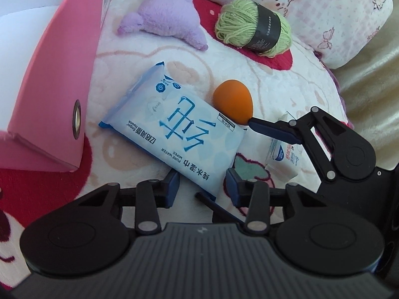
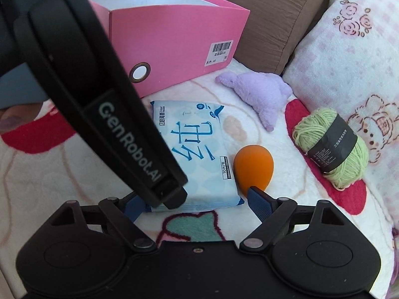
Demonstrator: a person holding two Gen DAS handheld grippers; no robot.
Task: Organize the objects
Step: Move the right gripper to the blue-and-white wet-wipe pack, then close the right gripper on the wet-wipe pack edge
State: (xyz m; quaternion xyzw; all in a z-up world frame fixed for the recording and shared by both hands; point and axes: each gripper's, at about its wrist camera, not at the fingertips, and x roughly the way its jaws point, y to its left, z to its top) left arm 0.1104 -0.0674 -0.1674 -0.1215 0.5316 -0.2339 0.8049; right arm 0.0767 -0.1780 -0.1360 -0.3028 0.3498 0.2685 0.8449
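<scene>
A blue-and-white wipes pack lies flat on the patterned blanket. My left gripper has the pack's near corner between its pads, which touch it on both sides. In the right wrist view the left gripper's black body slants down onto the near end of the wipes pack. My right gripper stands wide open just short of that pack. Its right fingertip is at the base of an orange egg-shaped sponge. That finger meets the sponge in the left wrist view too.
A pink file box stands open at the back left. A purple plush and a green yarn ball lie beyond the sponge. A small white packet lies under the right gripper. A pillow and a brown cushion border the blanket.
</scene>
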